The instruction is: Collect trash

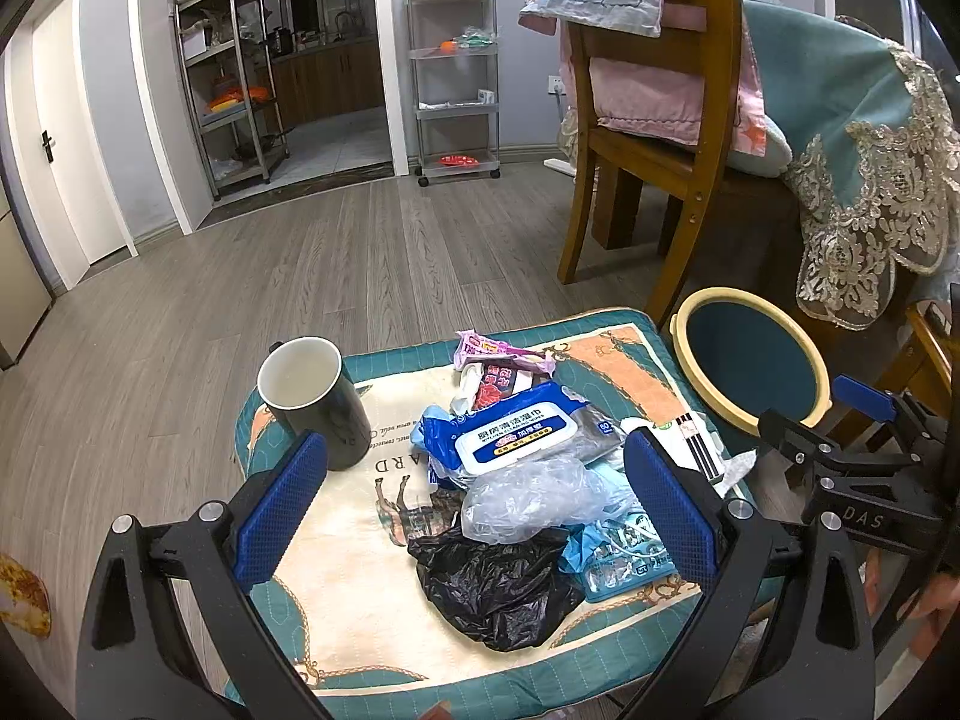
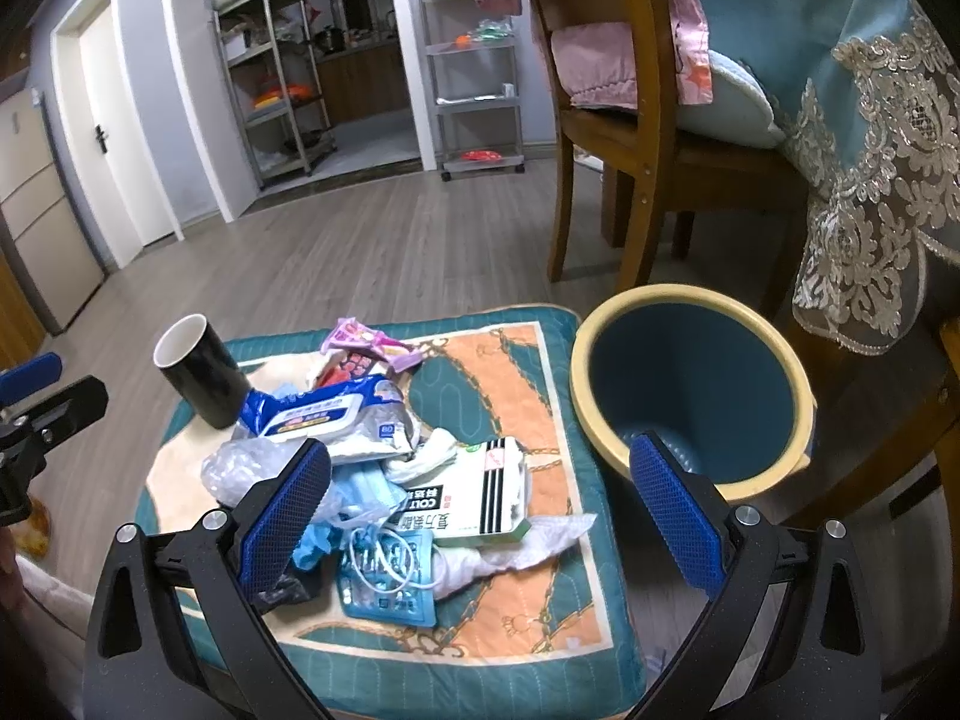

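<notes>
Both your left gripper [image 1: 474, 504] and right gripper [image 2: 480, 510] gape empty above the trash pile [image 2: 384, 468], seemingly poised; bin [image 2: 690, 300] beside it.

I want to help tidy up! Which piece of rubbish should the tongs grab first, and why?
Probably lower the open left tongs onto the crumpled clear plastic bag. It lies on top of the pile, right between the blue pads, and nothing is held yet. The empty blue bin with the cream rim waits beside the patterned cushion.
</notes>
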`<state>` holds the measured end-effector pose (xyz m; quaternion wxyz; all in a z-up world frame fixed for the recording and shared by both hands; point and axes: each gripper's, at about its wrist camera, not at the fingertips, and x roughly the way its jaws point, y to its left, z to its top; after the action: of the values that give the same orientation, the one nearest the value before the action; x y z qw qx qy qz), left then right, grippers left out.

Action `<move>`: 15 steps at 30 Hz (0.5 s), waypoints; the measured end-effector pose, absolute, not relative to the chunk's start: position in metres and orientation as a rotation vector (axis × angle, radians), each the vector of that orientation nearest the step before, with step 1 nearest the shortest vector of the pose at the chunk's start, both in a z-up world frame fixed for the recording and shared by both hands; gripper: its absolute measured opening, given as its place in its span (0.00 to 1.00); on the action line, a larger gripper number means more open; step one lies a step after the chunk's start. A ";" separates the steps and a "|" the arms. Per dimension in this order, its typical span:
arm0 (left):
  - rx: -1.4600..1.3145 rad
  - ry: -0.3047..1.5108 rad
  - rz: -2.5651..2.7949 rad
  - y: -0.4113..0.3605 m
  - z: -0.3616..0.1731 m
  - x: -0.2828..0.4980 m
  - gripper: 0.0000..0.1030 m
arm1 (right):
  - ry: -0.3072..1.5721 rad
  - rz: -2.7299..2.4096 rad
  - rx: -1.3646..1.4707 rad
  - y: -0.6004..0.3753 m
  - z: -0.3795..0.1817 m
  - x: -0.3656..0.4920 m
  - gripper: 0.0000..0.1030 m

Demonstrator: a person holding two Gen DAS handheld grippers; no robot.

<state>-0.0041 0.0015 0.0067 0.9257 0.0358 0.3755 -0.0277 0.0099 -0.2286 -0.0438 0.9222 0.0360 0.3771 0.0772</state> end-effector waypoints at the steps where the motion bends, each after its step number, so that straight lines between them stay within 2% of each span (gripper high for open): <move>1: 0.074 0.770 -0.057 0.002 0.007 -0.004 0.94 | 0.775 0.158 0.073 -0.229 -0.044 0.010 0.97; 15: 0.074 0.768 -0.060 0.001 0.007 -0.004 0.94 | 0.780 0.151 0.083 -0.232 -0.046 0.010 0.97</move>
<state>-0.0040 0.0007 0.0075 0.9261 0.0361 0.3745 -0.0291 0.0101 -0.2320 -0.0459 0.9212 0.0402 0.3799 0.0736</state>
